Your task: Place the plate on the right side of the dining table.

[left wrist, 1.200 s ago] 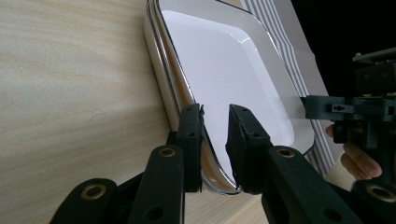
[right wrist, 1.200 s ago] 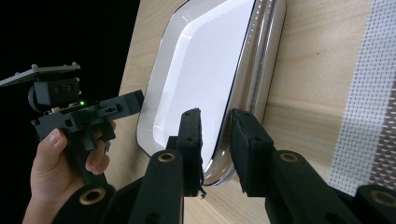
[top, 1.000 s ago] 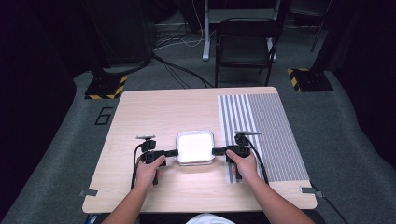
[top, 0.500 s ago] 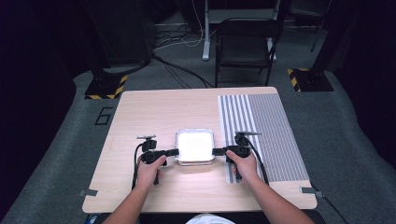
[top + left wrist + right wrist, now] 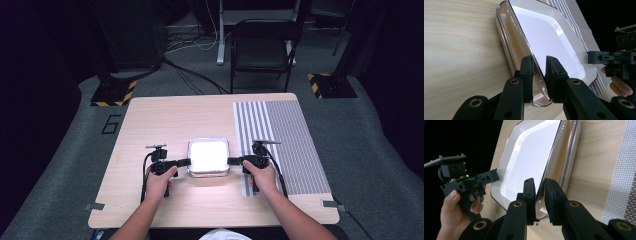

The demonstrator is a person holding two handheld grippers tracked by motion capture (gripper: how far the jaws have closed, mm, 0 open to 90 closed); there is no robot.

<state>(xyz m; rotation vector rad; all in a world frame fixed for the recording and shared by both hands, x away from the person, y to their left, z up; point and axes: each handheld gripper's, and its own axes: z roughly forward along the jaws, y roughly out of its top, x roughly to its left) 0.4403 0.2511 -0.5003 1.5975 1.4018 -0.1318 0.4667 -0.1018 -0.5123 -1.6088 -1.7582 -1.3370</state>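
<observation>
A square white tray (image 5: 208,156) with a shiny metal rim sits at the middle of the wooden table (image 5: 165,120), near the person's side. My left gripper (image 5: 186,162) is shut on the tray's left rim. In the left gripper view its jaws (image 5: 539,58) pinch the thin edge of the tray (image 5: 549,37). My right gripper (image 5: 231,161) is shut on the opposite rim, its jaws (image 5: 538,181) clamping the edge of the tray (image 5: 531,155). Each gripper view shows the other gripper across the tray, the right gripper (image 5: 591,57) and the left gripper (image 5: 494,175). I cannot tell whether the tray is lifted off the wood.
A grey striped mat (image 5: 287,135) covers the table's right part, just beside the right hand. A black chair (image 5: 262,45) and cables stand on the floor beyond the far edge. Bare wood lies behind and left of the tray.
</observation>
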